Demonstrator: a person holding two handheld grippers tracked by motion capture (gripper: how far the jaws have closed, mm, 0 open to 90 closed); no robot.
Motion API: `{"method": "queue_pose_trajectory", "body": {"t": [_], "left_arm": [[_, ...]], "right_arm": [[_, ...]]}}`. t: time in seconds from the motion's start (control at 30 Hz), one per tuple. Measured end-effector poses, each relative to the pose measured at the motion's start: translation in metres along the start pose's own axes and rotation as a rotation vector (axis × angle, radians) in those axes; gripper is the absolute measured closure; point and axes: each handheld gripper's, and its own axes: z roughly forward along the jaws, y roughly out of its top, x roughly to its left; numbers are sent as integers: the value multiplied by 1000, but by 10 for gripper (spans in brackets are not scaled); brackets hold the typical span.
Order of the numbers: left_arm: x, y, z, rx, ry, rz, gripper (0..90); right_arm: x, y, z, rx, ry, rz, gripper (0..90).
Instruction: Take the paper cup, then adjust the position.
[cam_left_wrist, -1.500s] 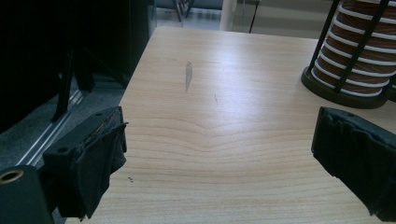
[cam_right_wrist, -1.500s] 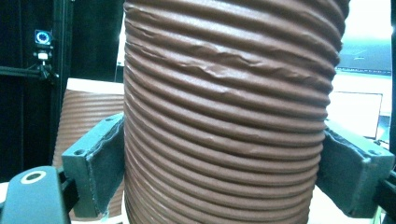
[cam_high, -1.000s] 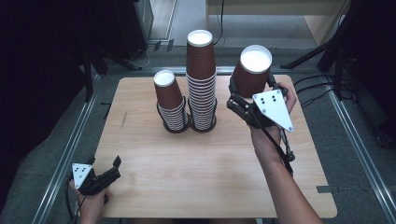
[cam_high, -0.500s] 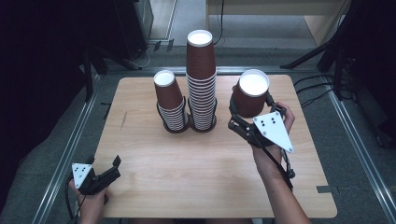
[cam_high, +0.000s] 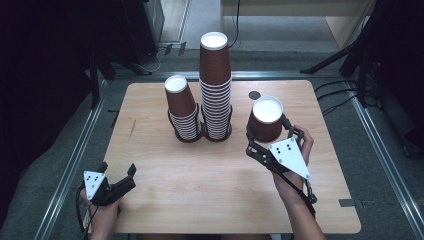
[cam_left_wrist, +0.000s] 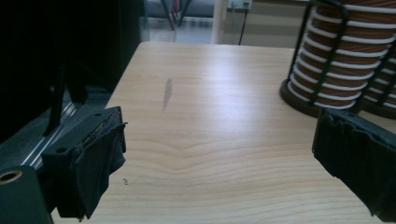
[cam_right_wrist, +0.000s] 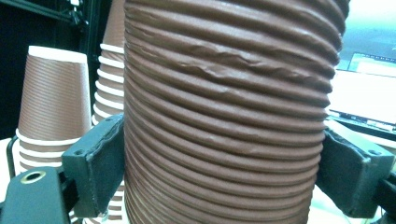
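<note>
Item: ribbed brown paper cup (cam_high: 266, 120), upside down, at the table's (cam_high: 210, 200) right side, right of the two racked cup stacks (cam_high: 216, 95). My right gripper (cam_high: 267, 134) pinches its wall between both pads. I judge it light and easily crushed; hold mid-wall, gently. Its rim is hidden, so table contact is unclear. My left gripper (cam_high: 117, 180) rests near-left, jaws spread, empty.

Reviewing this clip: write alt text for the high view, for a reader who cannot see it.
The right gripper clamps an upside-down brown paper cup at the right of a wooden table. Two racked stacks of the same cups, the short stack and the tall stack, stand behind the table's centre. The left gripper rests open at the near left corner.
</note>
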Motion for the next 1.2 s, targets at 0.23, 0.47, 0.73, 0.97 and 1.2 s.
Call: {"method": "queue_pose_trajectory", "body": {"t": [0.23, 0.47, 0.73, 0.97, 1.2], "left_arm": [[-25, 18, 1, -13, -52, -13, 33], [-56, 45, 4, -12, -111, 25, 33], [-99, 76, 3, -50, -191, 62, 33], [-128, 93, 2, -59, -253, 76, 32], [-150, 103, 3, -64, -316, 85, 25]], "right_arm": [[-5, -9, 2, 41, 5, 16, 124], [-2, -12, 5, 71, 27, 20, 124], [12, -12, 4, 74, 86, -22, 124], [19, -10, 2, 79, 124, -104, 124], [16, -10, 1, 78, 110, -199, 124]]}}
